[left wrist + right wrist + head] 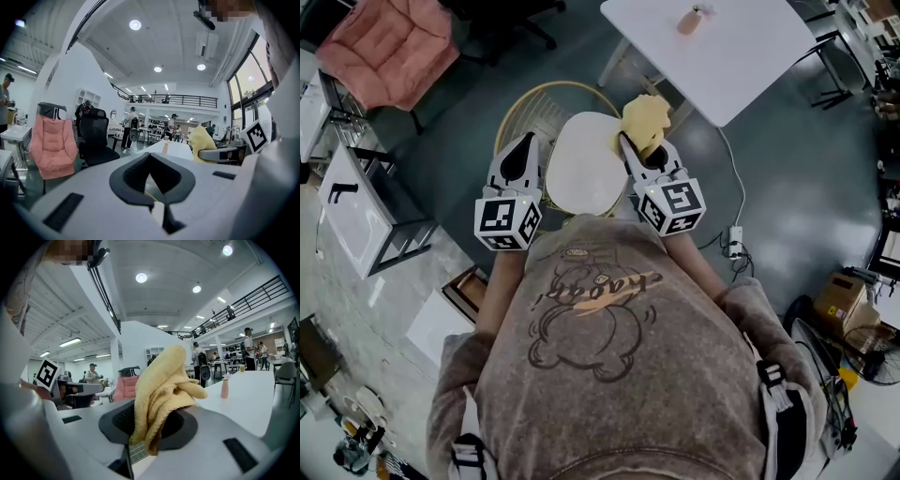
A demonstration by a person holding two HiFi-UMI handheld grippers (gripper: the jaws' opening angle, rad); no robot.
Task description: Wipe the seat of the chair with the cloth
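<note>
The chair has a round white seat (581,173) and a wire back with a yellow rim (534,101); it stands right in front of the person. My right gripper (637,150) hovers over the seat's right edge, shut on a crumpled yellow cloth (645,120). In the right gripper view the cloth (161,385) bulges up out of the gripper (152,427). My left gripper (523,155) hangs over the seat's left edge, shut and empty. The left gripper view looks out level over the gripper's closed tip (151,158) and shows the cloth (201,139) at the right.
A white table (741,66) with a small pink bottle (690,21) stands just behind the chair to the right. A pink cushioned chair (389,47) and white furniture (356,211) are at the left. A power strip with its cable (733,242) lies on the floor at the right.
</note>
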